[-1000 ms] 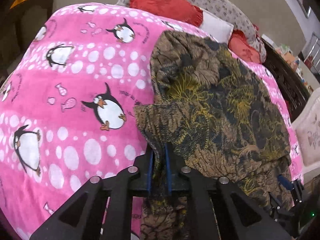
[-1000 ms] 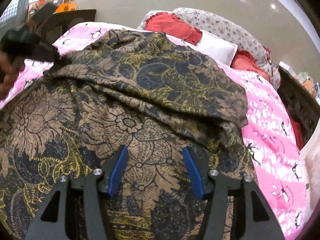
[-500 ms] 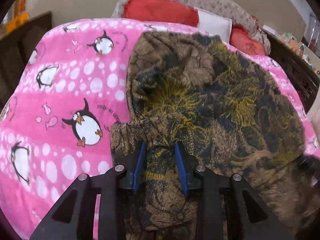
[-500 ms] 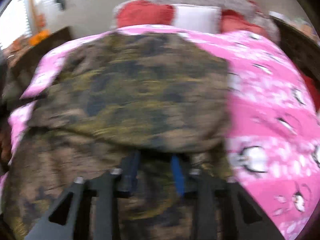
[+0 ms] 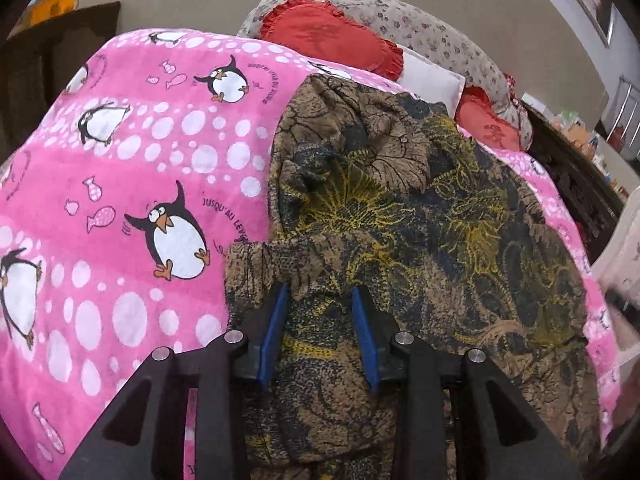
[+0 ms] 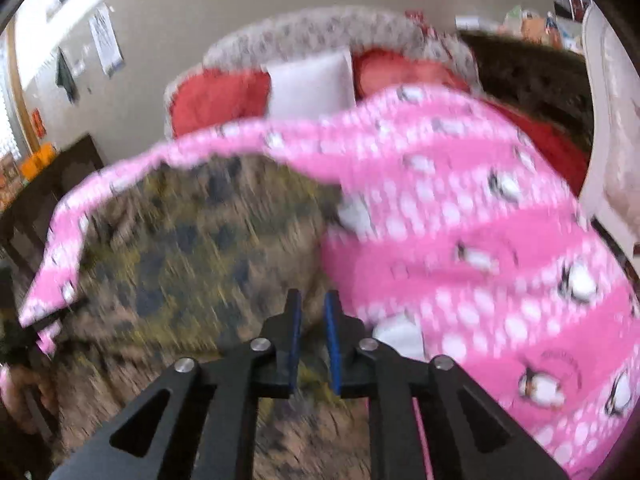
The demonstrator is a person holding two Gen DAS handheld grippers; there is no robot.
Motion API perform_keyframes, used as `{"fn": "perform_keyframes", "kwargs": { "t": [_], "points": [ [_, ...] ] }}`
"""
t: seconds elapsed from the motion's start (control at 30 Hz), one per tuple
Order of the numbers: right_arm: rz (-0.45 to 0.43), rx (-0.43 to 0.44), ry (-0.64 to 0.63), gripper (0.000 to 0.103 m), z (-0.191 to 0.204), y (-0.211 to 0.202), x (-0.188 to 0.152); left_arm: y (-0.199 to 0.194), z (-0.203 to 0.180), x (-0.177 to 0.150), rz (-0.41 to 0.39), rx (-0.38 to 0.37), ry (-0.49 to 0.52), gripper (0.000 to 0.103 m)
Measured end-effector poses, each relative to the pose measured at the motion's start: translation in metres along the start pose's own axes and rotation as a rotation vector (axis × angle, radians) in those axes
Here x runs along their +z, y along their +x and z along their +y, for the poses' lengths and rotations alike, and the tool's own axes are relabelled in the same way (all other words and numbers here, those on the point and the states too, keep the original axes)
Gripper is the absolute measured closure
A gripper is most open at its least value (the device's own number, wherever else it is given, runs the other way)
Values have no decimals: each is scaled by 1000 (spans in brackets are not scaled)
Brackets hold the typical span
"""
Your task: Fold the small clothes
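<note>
A brown, black and yellow floral garment [image 5: 400,208] lies folded over on the pink penguin blanket [image 5: 132,168]. My left gripper [image 5: 318,294] stands open above the garment's near left edge, its blue pads [image 5: 276,328] on either side of a cloth fold without gripping it. In the blurred right wrist view the garment [image 6: 192,248] lies to the left, and my right gripper [image 6: 311,300] has its jaws nearly closed at the garment's right edge, beside the blanket [image 6: 480,240]. Whether cloth is pinched between them is not clear.
Red cushions [image 5: 332,36], a white pillow [image 5: 432,80] and a flowered bolster [image 5: 440,40] lie at the head of the bed. Dark wooden furniture [image 5: 576,176] stands along the right side. A dark chair [image 5: 48,48] stands at the left.
My left gripper has opened and let go of the garment edge. My right gripper has narrowed from wide open and swung to the garment's right edge; its view is motion-blurred.
</note>
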State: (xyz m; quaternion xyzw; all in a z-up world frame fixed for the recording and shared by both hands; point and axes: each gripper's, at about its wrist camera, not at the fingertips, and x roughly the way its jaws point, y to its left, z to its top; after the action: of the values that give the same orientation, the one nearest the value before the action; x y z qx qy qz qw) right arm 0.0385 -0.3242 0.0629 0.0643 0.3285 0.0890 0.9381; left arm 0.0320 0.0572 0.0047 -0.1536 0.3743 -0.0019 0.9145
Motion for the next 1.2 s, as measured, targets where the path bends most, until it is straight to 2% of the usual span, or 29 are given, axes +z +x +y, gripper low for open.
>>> {"fn": "perform_keyframes", "kwargs": {
  "t": [0.07,0.13,0.2,0.23,0.27,0.33,0.43,0.53,0.6,0.63,0.67,0.7,0.77,0.83,0.87,0.9,0.93,1.0,1.1,1.13,1.2],
  "points": [
    [17,62,-55,85,11,16,14,0,0,0,0,-3,-3,89],
    [70,75,-76,85,11,44,21,2,4,1,0,-28,-25,89],
    [201,-39,-95,86,-1,89,18,2,7,0,-1,-43,-37,89],
    [246,-64,-72,87,-10,101,16,1,7,0,-1,-44,-39,89],
    [228,-58,-28,87,-15,100,21,1,8,0,-1,-44,-41,89],
    [258,-134,-16,85,-12,99,34,2,8,1,-3,-44,-50,89],
    [145,-81,-12,83,0,87,61,2,9,1,-6,-45,-57,89],
    [88,-51,-66,68,15,98,75,2,11,1,-6,-53,-66,89],
    [146,-93,-113,37,14,129,71,2,13,1,-6,-60,-74,89],
    [215,-107,-117,29,10,148,64,1,14,0,-6,-64,-78,89],
    [283,-85,-87,18,1,163,57,1,14,0,-6,-66,-80,89],
    [261,-55,-29,15,-8,161,58,2,15,0,-6,-68,-81,89],
    [295,-70,-12,15,-7,159,62,2,16,0,-8,-68,-85,89],
    [283,-113,-67,35,12,151,72,2,16,0,-9,-69,-87,89],
    [252,-127,-108,52,29,142,76,1,16,0,-9,-68,-86,89],
    [193,-132,-157,52,48,127,76,1,16,0,-9,-69,-86,89],
    [145,-97,-181,52,62,116,76,1,16,0,-9,-71,-88,89],
    [97,32,-204,52,95,102,72,1,16,0,-9,-72,-90,89],
    [118,164,-243,50,133,111,57,1,16,0,-9,-76,-93,89],
    [133,166,-266,50,145,119,50,1,16,0,-8,-77,-95,89],
    [228,89,-341,42,156,150,21,1,17,0,-8,-81,-98,89]
  ]
}}
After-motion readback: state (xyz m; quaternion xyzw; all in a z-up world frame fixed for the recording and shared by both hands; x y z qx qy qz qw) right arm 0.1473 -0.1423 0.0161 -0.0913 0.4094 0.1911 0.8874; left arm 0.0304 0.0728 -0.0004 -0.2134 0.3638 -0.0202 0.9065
